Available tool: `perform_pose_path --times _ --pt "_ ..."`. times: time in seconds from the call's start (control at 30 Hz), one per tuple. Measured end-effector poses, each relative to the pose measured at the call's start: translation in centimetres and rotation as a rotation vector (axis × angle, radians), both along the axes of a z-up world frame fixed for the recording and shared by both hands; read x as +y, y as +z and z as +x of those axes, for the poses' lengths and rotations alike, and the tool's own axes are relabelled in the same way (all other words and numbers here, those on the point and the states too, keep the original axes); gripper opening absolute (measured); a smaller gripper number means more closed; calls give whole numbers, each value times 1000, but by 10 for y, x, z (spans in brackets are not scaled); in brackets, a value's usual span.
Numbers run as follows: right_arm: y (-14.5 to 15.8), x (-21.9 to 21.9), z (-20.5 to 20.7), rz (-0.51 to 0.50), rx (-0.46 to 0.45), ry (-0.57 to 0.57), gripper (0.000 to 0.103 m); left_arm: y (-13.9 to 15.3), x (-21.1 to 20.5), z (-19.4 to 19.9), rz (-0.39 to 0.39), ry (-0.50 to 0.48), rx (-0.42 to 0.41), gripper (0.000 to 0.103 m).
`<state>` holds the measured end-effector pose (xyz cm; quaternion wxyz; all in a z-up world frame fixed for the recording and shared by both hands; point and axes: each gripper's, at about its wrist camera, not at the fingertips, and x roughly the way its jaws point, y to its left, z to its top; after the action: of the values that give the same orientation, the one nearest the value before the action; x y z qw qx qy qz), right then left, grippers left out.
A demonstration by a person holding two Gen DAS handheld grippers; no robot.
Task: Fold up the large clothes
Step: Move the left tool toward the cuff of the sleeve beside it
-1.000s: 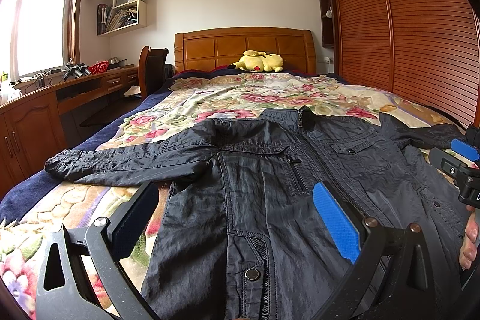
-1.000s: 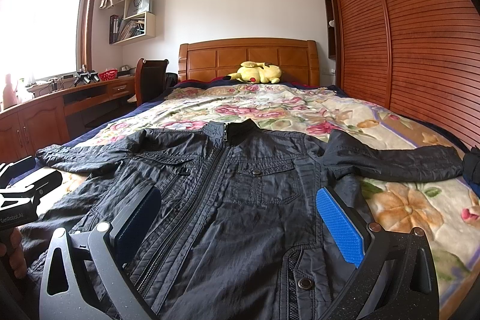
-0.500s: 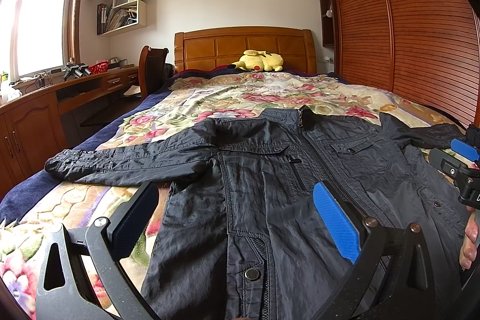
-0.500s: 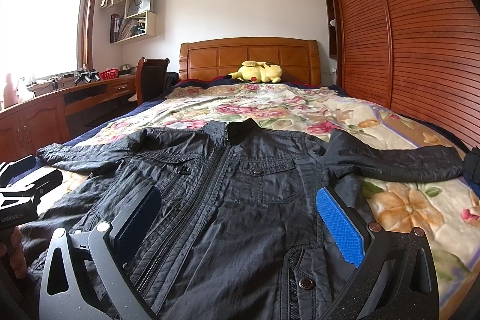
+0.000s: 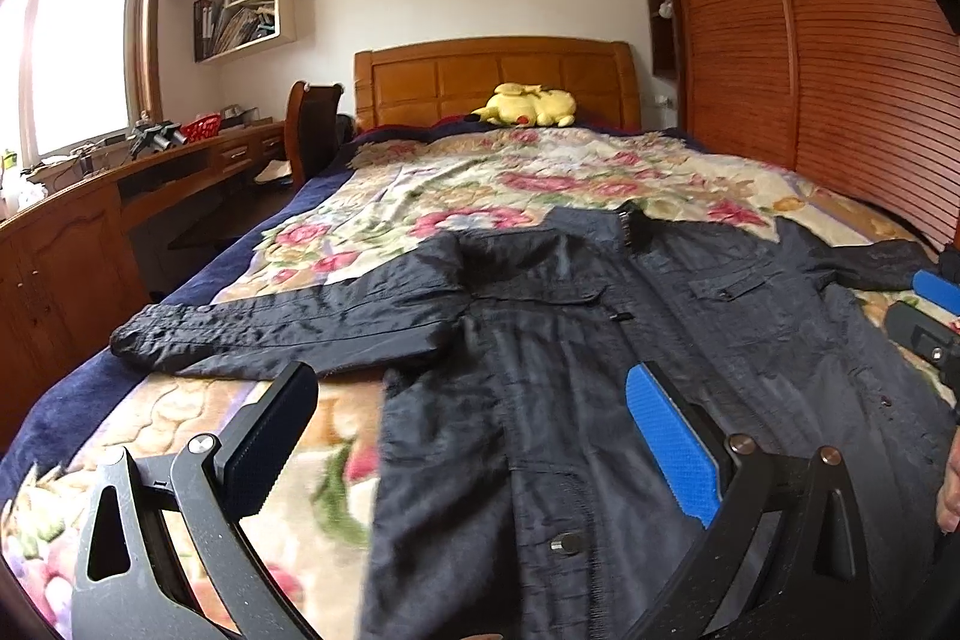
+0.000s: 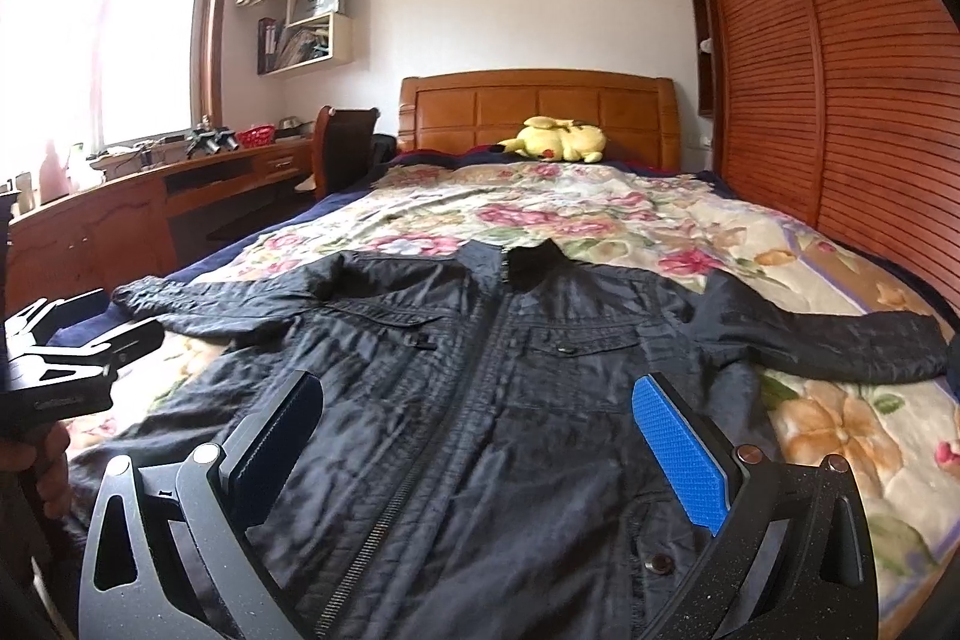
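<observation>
A dark navy zip jacket [image 5: 588,340] lies flat and face up on the bed, collar toward the headboard, both sleeves spread out to the sides; it also shows in the right wrist view [image 6: 480,388]. My left gripper [image 5: 471,439] is open and empty, above the jacket's lower left part and its left edge. My right gripper [image 6: 474,439] is open and empty, above the jacket's lower front by the zip. Each gripper shows at the edge of the other's view: the right one [image 5: 927,316] and the left one [image 6: 66,340].
The bed has a floral quilt [image 6: 600,214] and a wooden headboard [image 6: 540,106] with a yellow plush toy [image 6: 561,139] in front. A wooden desk [image 6: 150,196] and chair [image 6: 345,148] stand on the left. A slatted wardrobe [image 6: 840,100] runs along the right.
Both grippers have shifted left and pulled back a little from the jacket, which now sits lower and further right in the views. The jacket itself has not moved. Both grippers stay open.
</observation>
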<state>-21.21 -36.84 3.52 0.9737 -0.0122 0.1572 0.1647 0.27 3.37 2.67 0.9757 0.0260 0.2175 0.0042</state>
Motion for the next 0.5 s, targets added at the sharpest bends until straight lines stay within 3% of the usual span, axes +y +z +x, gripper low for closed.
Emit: perform_pose_path --times 0.5 --pt "25 82 25 -97 51 183 103 -8 80 8 -9 106 73 103"
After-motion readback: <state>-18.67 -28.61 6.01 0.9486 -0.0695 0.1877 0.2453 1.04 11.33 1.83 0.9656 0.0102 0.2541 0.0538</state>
